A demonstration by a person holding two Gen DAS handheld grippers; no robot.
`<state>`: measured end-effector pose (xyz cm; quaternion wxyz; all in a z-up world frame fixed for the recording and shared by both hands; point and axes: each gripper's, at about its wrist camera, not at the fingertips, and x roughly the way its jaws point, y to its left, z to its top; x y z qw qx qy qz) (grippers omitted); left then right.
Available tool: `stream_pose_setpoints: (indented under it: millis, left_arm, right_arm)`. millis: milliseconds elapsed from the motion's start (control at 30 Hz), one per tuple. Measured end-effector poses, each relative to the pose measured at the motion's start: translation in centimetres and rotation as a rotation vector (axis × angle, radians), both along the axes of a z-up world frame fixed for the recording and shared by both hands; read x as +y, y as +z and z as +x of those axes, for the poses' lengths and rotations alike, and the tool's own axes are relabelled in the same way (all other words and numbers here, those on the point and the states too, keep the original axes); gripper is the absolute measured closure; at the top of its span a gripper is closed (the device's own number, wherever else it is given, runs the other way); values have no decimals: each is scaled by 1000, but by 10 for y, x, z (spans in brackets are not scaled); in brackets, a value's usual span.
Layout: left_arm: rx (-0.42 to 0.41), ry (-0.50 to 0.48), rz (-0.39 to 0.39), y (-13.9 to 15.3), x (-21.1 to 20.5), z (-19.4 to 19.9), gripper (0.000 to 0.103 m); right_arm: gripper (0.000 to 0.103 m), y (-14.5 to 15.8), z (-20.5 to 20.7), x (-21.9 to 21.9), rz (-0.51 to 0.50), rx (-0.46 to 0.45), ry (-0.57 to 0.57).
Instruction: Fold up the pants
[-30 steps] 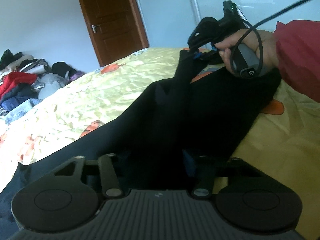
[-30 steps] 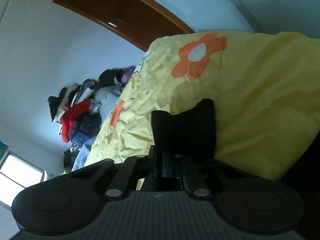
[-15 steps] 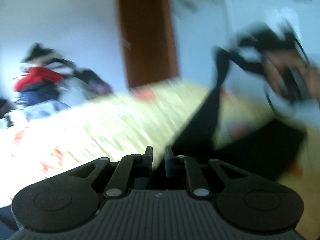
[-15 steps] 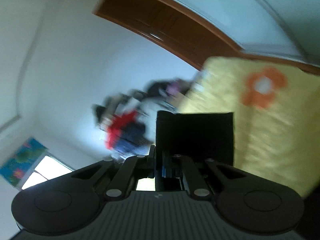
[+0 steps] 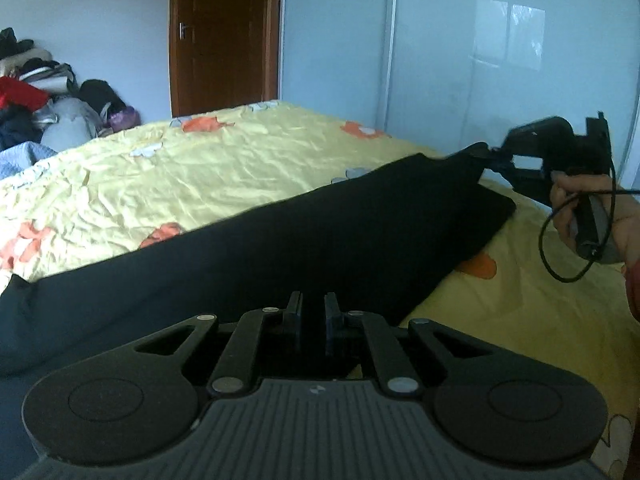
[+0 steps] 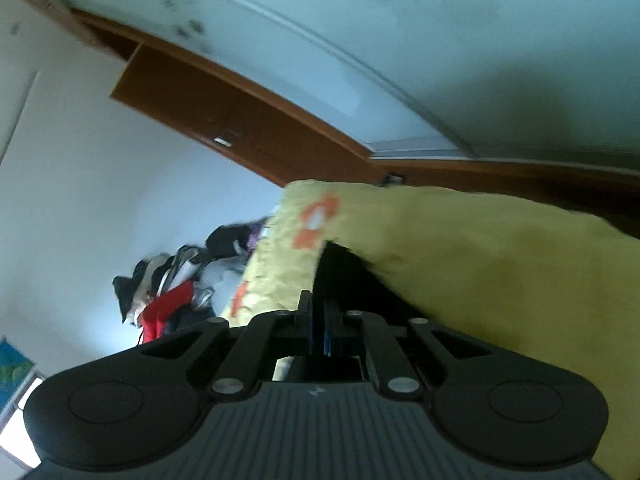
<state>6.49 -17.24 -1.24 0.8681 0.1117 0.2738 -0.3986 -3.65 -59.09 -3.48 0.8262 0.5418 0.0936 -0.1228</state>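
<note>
Black pants (image 5: 304, 240) lie stretched in a long band across the yellow flowered bedspread (image 5: 192, 168). My left gripper (image 5: 312, 320) is at the near edge of the pants, its jaws nearly closed with dark cloth between them. My right gripper (image 5: 490, 156) shows at the far right of the left wrist view, shut on the far corner of the pants and holding it just above the bed. In the right wrist view my right gripper (image 6: 318, 320) pinches a black fold (image 6: 340, 272) edge-on.
A pile of clothes (image 5: 36, 100) sits at the far left beyond the bed. A brown door (image 5: 224, 36) and pale sliding wardrobe panels (image 5: 460, 52) stand behind. The bed's right edge lies near my right hand (image 5: 592, 208).
Both grippers swung the pants out and down. The cloth that hung bunched from the raised right gripper now lies stretched flat along the bed. The left jaws have closed in on the cloth.
</note>
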Motion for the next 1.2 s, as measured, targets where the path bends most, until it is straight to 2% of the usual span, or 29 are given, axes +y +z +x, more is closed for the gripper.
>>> stream_pose_setpoints:
  millis: [67,167,333,433,500,533,600,667,733,800,867,900,933,1000,1100,1200]
  left_arm:
    - [8,18,-12,4,6,3,83]
    - [10,56,-22,7,18,8,83]
    - [-13,122,25,6,37,15,81]
    - [-32,176,45,7,51,18,61]
    - [-38,204,65,5,57,22,40]
    - [-36,205,89,3,59,23,38]
    - [-32,189,143,-2,60,23,37]
    - [-34,173,184,-8,60,20,37]
    - [-32,151,197,-11,62,15,38]
    - [-44,141,192,-12,61,10,38]
    - [-50,140,193,-13,60,7,37]
    - [-48,137,197,-14,61,7,37]
    - [-50,135,198,-15,61,6,37]
    - [-66,134,188,-15,67,2,37]
    - [-91,178,148,-14,80,-1,34]
    - [-74,250,87,-15,93,3,33]
  right_arm:
    - [98,-4,-9,2,-6,11,-19]
    - [98,-3,-17,6,-19,0,-33]
    - [98,4,-21,8,-59,13,-46]
    - [98,8,-20,11,-69,45,-46]
    - [98,9,-21,13,-95,85,-38]
    - [97,9,-20,14,-111,127,-19]
    - [93,13,-22,21,-183,212,-42]
    - [93,24,-27,33,-289,265,-113]
    - [93,36,-30,46,-371,234,-124]
    - [93,42,-21,57,-399,190,-12]
    - [79,42,-2,68,-377,166,165]
    - [64,37,7,72,-346,162,234]
    - [53,31,14,74,-319,178,270]
    - [53,22,16,74,-284,222,234]
    - [53,17,-13,61,-190,172,72]
    - [51,18,-29,55,-168,205,38]
